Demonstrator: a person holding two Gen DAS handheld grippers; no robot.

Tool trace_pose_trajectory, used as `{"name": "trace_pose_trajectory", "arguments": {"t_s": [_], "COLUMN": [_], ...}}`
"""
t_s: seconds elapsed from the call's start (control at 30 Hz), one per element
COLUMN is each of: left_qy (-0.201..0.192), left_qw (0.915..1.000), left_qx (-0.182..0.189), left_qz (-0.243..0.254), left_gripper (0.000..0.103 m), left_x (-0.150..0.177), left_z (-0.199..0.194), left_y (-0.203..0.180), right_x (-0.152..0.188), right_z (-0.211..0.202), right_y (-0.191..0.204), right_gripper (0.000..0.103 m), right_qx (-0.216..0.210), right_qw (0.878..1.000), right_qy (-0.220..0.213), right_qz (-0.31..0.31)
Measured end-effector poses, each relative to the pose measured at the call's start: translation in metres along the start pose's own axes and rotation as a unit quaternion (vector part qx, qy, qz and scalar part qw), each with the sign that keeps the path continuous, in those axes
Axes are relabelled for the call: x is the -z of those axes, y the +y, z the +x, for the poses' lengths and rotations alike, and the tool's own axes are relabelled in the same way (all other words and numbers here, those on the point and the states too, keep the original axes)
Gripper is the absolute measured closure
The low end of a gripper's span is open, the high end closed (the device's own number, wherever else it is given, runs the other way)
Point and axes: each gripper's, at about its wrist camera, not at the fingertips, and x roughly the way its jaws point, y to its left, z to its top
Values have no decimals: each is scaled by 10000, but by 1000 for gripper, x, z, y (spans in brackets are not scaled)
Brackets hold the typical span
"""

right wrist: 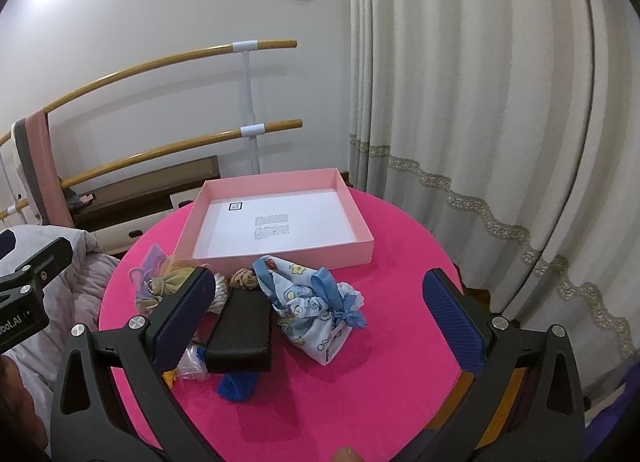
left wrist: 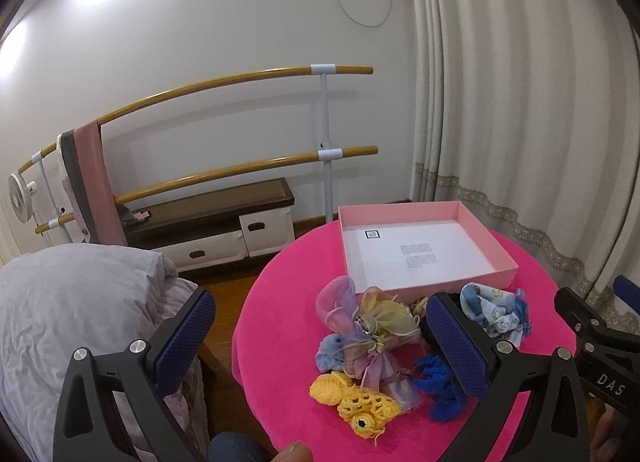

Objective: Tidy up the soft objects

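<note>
The soft objects lie in a loose heap on the pink counter (right wrist: 360,382), just ahead of both grippers and on the near side of the empty pink box (right wrist: 362,252). The right gripper (right wrist: 320,326) hovers with its jaws wide apart and nothing between them; the left gripper (left wrist: 320,346) is likewise spread and empty.

The blue printed pouch (right wrist: 312,314) sits between the right gripper's fingers, slightly left of centre, and looks like the natural first pick. Its long axis runs from far-left to near-right relative to that gripper, with the knotted blue bow (right wrist: 352,316) at its right side. To pick it well, I judge the jaws should close across the narrow width, near the middle of the fabric, deep enough to gather cloth rather than pinch a ribbon tail that could slip.

Left of it lies a black case (right wrist: 240,334), its length pointing away from the gripper. Under the left gripper sit the organza pouches (left wrist: 372,326), a yellow crochet piece (left wrist: 360,406) and a blue crochet piece (left wrist: 440,386); these are tangled together, so lifting one may drag a neighbour
</note>
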Motion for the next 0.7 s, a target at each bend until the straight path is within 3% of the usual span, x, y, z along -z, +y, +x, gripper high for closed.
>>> {"name": "trace_pose_trajectory", "arguments": {"t_s": [0.7], "left_qy": [-55], "left_qw": [10000], "left_qx": [-8], "left_qz": [25], "left_gripper": [0], "left_x": [8], "left_z": [2], "left_y": [-2], "right_x": [1], "right_z": [0], "right_y": [2], "right_gripper": [0], "right_qx": [-62], "right_qw": [10000], "right_qy": [-35], "right_qz": [-27]}}
